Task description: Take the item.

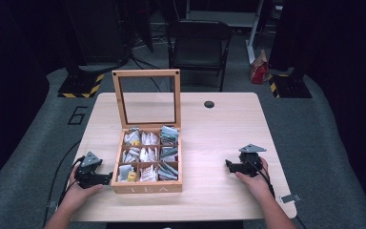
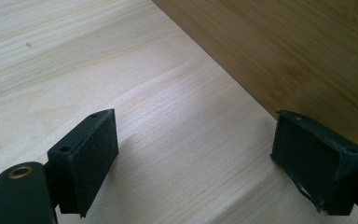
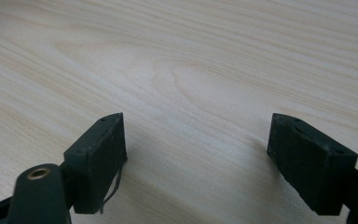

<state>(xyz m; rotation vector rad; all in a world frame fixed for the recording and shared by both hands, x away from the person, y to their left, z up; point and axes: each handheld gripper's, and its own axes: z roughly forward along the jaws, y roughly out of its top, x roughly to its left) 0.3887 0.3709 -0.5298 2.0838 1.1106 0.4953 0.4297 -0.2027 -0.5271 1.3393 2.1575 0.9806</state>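
A wooden tea box (image 1: pixel 146 187) marked TEA stands on the pale wooden table (image 1: pixel 214 138), its glass-paned lid (image 1: pixel 147 98) raised upright. Its compartments hold several tea bags (image 1: pixel 148 155). My left gripper (image 1: pixel 108 178) rests on the table just left of the box's front corner, open, with nothing between its jaws (image 2: pixel 193 158). The box's darker side wall (image 2: pixel 307 51) shows close ahead in the left gripper view. My right gripper (image 1: pixel 228 165) lies on the table well right of the box, open and empty (image 3: pixel 196 158), over bare wood.
A small dark round hole (image 1: pixel 209 104) sits near the table's far edge. A black folding chair (image 1: pixel 198 45) stands beyond the table, with stand bases marked yellow and black (image 1: pixel 80 85) on the floor. A small grey piece (image 1: pixel 290 197) lies at the table's near right corner.
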